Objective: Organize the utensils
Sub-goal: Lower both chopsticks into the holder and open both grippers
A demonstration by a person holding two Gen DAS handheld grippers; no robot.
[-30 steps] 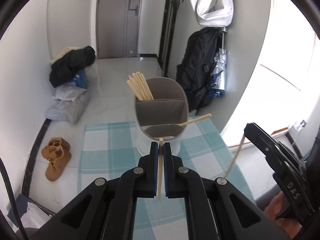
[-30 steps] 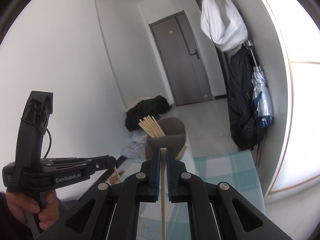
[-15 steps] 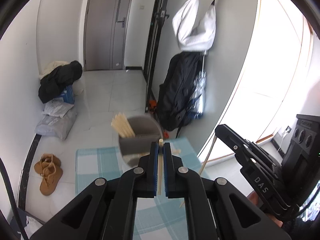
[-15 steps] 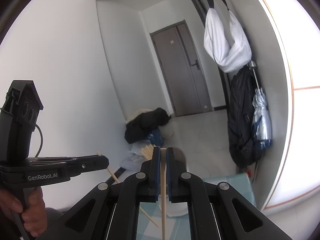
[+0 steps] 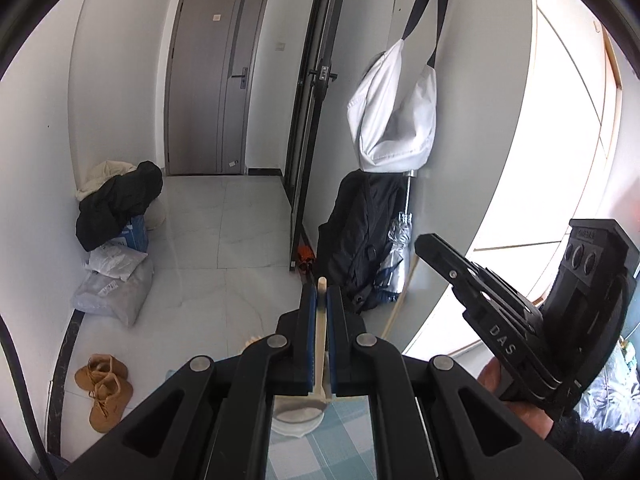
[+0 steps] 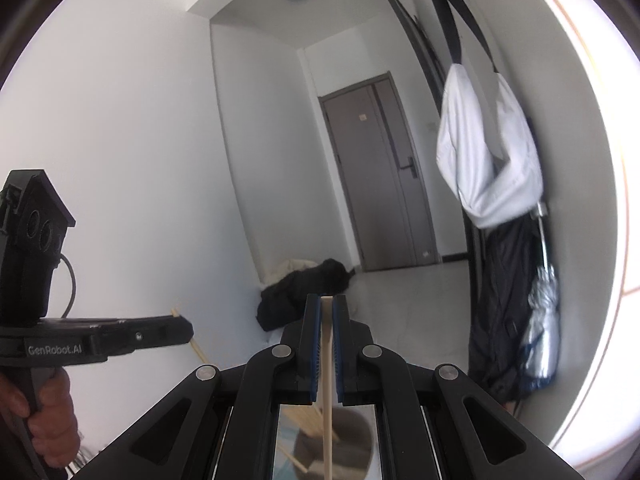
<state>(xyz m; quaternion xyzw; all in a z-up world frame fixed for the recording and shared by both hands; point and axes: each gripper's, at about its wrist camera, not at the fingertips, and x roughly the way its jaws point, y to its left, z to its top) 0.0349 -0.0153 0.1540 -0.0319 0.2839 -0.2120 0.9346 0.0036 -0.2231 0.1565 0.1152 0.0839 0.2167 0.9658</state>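
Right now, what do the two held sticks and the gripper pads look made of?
Left chopstick and right chopstick: pale, matte, probably bamboo or wood. Left gripper pads: blue, ribbed, likely rubber; right gripper alike.

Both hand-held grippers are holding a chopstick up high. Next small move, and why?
Probably lower the right hand-held gripper straight down to feed its chopstick into the holder. It is shut on the stick, which hangs down over the holder where other chopsticks stand. The left hand-held gripper also grips a chopstick, but the holder is mostly hidden under it.
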